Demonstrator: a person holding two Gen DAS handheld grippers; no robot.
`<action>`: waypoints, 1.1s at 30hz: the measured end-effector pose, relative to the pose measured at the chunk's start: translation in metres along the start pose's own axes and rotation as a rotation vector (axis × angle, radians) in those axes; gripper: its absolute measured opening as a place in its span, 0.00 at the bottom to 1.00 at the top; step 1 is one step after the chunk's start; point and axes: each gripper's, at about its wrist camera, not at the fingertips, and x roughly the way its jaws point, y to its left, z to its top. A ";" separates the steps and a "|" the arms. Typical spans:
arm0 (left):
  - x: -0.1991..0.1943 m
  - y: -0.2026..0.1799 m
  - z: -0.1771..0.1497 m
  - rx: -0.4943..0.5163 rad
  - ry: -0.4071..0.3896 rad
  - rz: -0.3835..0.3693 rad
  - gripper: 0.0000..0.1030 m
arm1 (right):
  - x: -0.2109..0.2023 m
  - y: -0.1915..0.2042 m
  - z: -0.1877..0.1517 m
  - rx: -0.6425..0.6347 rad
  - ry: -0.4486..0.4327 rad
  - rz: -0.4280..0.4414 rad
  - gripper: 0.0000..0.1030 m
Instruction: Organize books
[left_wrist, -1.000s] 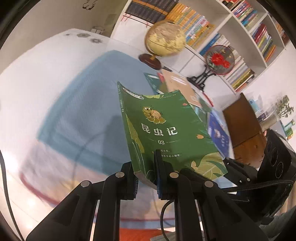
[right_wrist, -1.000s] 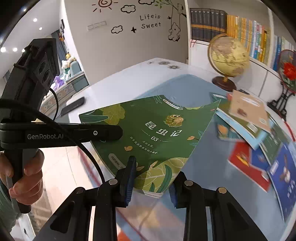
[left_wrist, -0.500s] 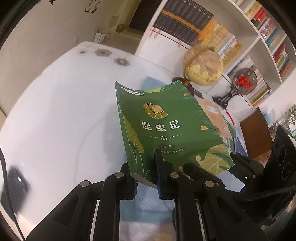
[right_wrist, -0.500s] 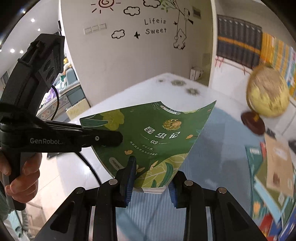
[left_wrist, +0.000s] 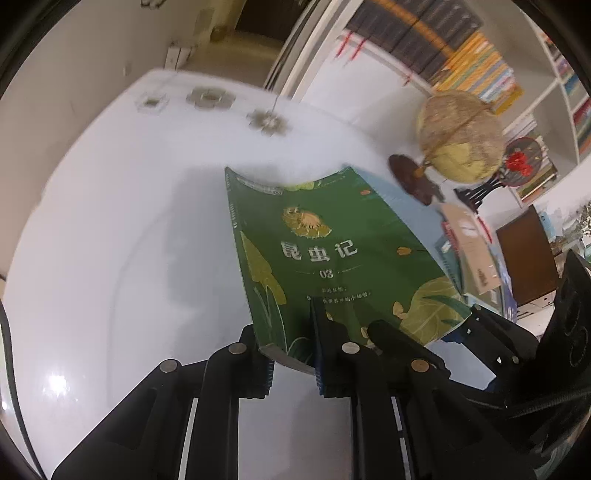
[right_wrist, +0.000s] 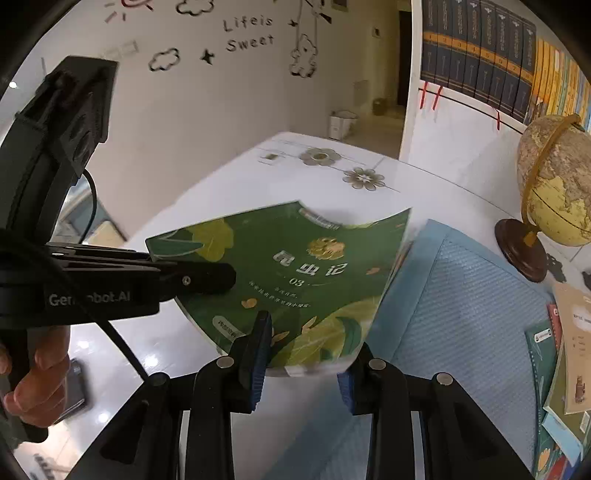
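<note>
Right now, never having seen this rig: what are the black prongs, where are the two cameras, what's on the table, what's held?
No robot arm: a person carries a hand-held gripper in each hand, each with a fisheye camera looking along its fingers. The left hand-held gripper and right hand-held gripper both pinch the near edge of one green book, lifted above the white table. The right view also shows the person's hand on the left tool. On the table: a blue mat, a globe, and loose books.

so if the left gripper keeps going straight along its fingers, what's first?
Beyond the green book it holds, the left gripper probably meets bare white table; depth is unclear.
</note>
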 end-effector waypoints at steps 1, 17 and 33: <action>0.004 0.005 0.000 0.003 0.004 0.001 0.13 | 0.007 0.001 -0.001 0.022 0.007 0.002 0.31; 0.026 0.074 -0.002 -0.103 0.121 0.114 0.24 | 0.060 0.014 -0.012 0.168 0.160 0.024 0.47; -0.022 -0.069 -0.050 0.079 -0.009 0.095 0.24 | -0.066 -0.054 -0.096 0.236 0.109 0.005 0.54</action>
